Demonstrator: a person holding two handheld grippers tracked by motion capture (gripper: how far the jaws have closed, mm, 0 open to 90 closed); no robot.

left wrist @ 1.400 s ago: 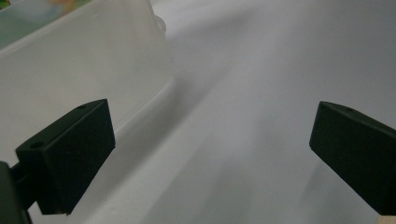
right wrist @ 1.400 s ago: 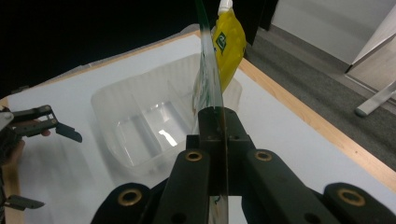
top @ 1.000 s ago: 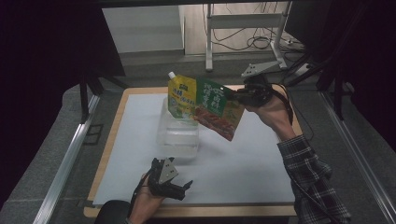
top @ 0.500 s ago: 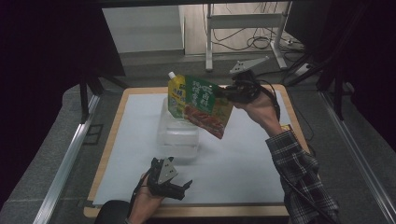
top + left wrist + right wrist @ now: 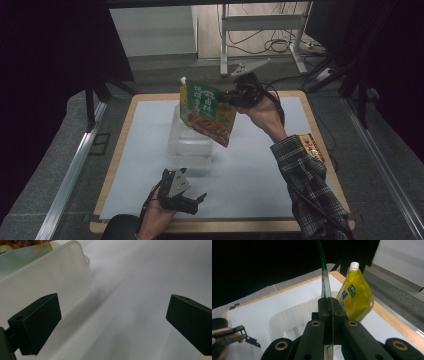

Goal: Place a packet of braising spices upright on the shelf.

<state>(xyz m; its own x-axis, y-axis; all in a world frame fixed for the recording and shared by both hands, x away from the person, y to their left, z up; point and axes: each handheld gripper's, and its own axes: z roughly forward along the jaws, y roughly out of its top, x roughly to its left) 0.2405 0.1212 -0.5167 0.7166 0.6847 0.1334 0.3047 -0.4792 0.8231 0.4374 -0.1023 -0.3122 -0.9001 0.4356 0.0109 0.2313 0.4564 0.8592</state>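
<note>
Fingers of our right gripper [image 5: 231,96] are squeezed tight on the edge of a flat green and yellow food pouch with a white cap [image 5: 206,111]. We hold the pouch up in the air, tilted, over a clear plastic box [image 5: 191,139] on the white worktop [image 5: 260,170]. Our left gripper [image 5: 186,200] sits low near the front edge, close to the box, with its fingers [image 5: 37,322] wide apart and holding nothing.

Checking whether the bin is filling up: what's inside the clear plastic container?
A yellow spouted pouch stands in the clear container. The green pouch, held above by the right claw, hides part of the interior.
</note>
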